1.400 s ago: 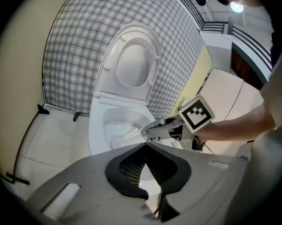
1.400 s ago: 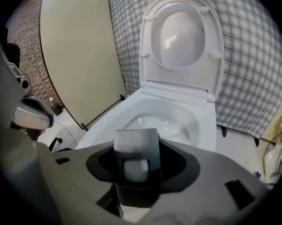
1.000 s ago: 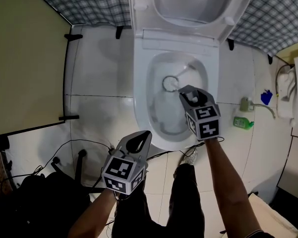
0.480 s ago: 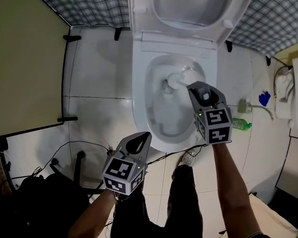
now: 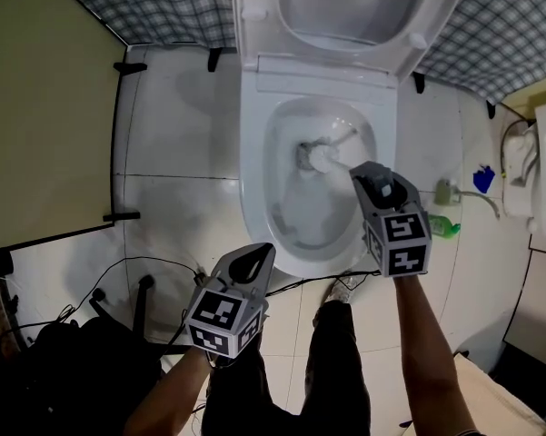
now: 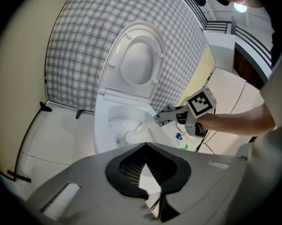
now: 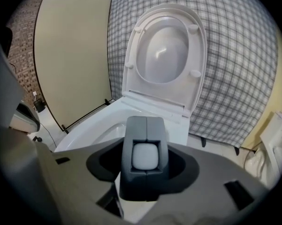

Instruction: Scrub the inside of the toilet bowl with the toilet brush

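The white toilet bowl (image 5: 254, 180) stands open, its seat and lid (image 5: 345, 7) raised against the chequered wall. The toilet brush's white head (image 5: 320, 157) rests low inside the bowl near the drain, and shows again as a brush head (image 6: 129, 136) in the left gripper view. My right gripper (image 5: 368, 175) hovers over the bowl's right rim, shut on the brush's white handle (image 7: 145, 156). That right gripper (image 6: 162, 118) reaches in from the right. My left gripper (image 5: 262, 251) stays in front of the bowl, jaws together and holding nothing.
A green bottle (image 5: 443, 227) and a blue object (image 5: 482, 179) lie on the tiles right of the toilet. Black cables (image 5: 154, 262) run over the floor at the left, below a beige partition (image 5: 45, 107). The person's leg and shoe (image 5: 347, 289) stand before the bowl.
The right gripper has moved right and nearer with the brush, and the brush head has shifted inside the bowl. The left gripper has stayed where it was.
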`<state>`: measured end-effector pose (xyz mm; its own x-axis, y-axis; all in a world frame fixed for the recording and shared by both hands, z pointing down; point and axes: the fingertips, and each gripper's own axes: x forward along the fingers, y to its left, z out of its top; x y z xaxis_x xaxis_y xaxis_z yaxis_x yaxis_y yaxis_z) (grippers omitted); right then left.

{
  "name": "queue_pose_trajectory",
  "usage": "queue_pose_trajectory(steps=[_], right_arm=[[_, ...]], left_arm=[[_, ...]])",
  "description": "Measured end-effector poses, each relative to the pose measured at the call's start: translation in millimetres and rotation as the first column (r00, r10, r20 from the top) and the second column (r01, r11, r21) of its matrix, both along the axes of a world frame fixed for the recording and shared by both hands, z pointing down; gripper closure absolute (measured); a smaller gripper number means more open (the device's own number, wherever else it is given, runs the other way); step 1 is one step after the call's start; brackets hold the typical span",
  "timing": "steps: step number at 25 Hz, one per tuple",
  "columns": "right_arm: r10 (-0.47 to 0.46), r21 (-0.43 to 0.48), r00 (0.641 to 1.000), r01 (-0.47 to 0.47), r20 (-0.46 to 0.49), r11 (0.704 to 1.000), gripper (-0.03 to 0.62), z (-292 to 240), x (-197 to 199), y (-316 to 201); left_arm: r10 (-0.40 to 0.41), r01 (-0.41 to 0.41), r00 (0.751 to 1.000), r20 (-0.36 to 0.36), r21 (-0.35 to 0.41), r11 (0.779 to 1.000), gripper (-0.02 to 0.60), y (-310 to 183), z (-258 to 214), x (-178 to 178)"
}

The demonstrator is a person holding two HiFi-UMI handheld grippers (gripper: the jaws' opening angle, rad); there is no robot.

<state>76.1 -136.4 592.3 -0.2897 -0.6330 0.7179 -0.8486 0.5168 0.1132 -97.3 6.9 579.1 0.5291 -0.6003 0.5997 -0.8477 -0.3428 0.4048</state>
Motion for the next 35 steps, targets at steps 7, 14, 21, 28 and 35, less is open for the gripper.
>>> queue_pose_trajectory(steps=[7, 14, 21, 28, 35], right_arm=[[0.055, -0.061, 0.998, -0.054, 0.013, 0.997, 0.379, -5, 15, 16], [0.019, -0.178, 1.000, -0.021, -0.013, 0.984, 0.379, 49, -10, 22], [-0.003, -0.211, 1.000, 0.000, -0.013, 0.977, 0.382, 64, -16, 22], [-0.041, -0.267, 0.994, 0.066, 0.097, 0.962, 0.384, 31, -5, 68], [0.002, -0.235, 0.953, 0.073, 0.303, 0.969, 0.384, -27, 15, 107]], left_arm=[[-0.005, 0.005, 1.000, -0.010, 0.004, 1.000, 0.572, -4, -1, -1], [-0.015, 0.015, 1.000, 0.000, -0.007, 1.000, 0.572, -3, 4, -8], [-0.026, 0.026, 1.000, 0.005, -0.004, 1.000, 0.572, -5, 6, -11], [0.007, -0.007, 1.000, -0.005, 0.026, 1.000, 0.572, -8, -7, 10], [0.022, -0.021, 1.000, -0.013, 0.064, 0.998, 0.572, -17, -32, 38]])
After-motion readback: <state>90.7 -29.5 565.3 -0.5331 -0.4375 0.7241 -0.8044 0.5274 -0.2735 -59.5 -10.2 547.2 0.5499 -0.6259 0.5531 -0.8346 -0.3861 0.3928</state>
